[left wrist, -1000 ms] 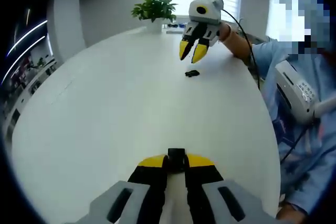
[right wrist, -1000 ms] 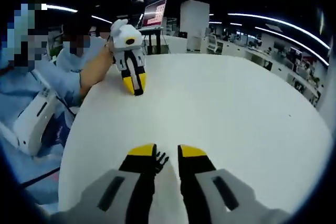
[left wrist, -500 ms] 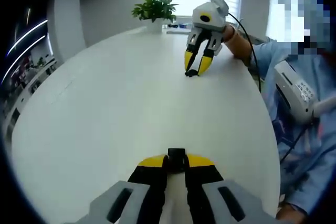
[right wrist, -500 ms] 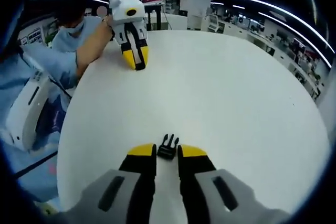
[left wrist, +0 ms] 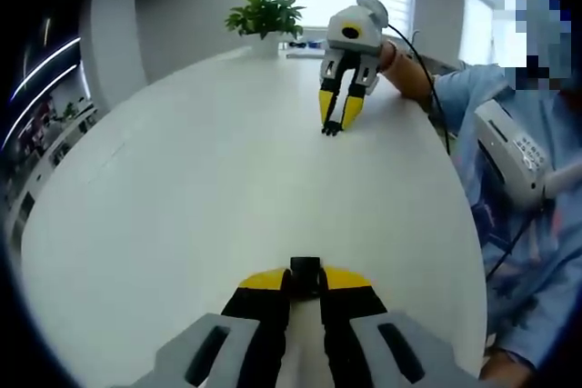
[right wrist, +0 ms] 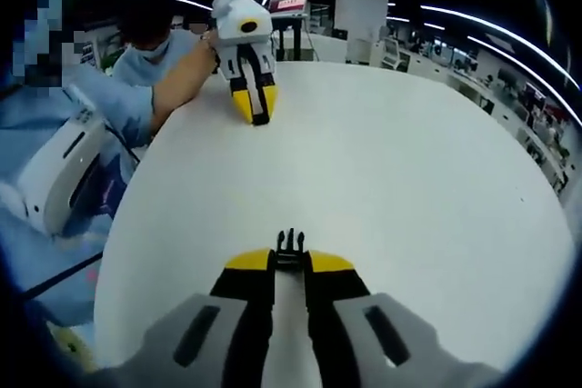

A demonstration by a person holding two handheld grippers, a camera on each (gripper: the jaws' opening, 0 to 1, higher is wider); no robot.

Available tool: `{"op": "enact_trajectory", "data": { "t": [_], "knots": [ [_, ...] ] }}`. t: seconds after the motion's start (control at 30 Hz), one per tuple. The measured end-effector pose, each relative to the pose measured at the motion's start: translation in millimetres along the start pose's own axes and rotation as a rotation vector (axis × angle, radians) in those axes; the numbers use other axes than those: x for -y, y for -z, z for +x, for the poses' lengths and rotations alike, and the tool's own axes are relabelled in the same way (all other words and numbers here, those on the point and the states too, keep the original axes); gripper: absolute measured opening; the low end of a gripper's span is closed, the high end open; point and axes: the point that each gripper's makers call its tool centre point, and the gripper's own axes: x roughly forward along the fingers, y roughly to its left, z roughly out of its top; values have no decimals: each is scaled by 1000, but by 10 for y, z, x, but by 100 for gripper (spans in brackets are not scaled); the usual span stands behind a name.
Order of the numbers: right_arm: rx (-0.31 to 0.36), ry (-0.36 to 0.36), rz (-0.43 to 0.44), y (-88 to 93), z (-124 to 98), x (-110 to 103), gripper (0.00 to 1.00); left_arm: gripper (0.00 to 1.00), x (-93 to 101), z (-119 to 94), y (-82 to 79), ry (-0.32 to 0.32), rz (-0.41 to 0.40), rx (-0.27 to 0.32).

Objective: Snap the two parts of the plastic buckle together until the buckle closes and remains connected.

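On the smooth white round table [left wrist: 182, 188], the left gripper [left wrist: 306, 281] clamps the boxy black buckle socket [left wrist: 306, 270] at its tips, while the right gripper [right wrist: 291, 261] pinches the pronged black buckle part [right wrist: 289, 247], prongs pointing forward.

A large round white table [left wrist: 182, 179] carries everything here; its top is smooth, matte and plain. At its far edge in the left gripper view stands a small leafy potted plant [left wrist: 265, 15] in a white pot, with a few small, indistinct items beside it near the window. The pronged buckle half [right wrist: 289, 249] and the socket buckle half [left wrist: 306, 272] sit at the tabletop, well apart, though whether either actually rests on it cannot be told.
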Motion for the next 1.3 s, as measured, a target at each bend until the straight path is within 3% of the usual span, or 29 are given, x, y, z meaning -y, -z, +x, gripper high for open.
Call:
{"op": "enact_trajectory", "data": {
  "t": [0.8, 1.3],
  "knots": [
    [5, -62, -46, -71, 7, -201, 13, 12, 107, 81, -131, 19, 75, 15],
    [-43, -47, -35, -72, 18, -196, 13, 12, 171, 228, -260, 47, 87, -2]
  ]
}}
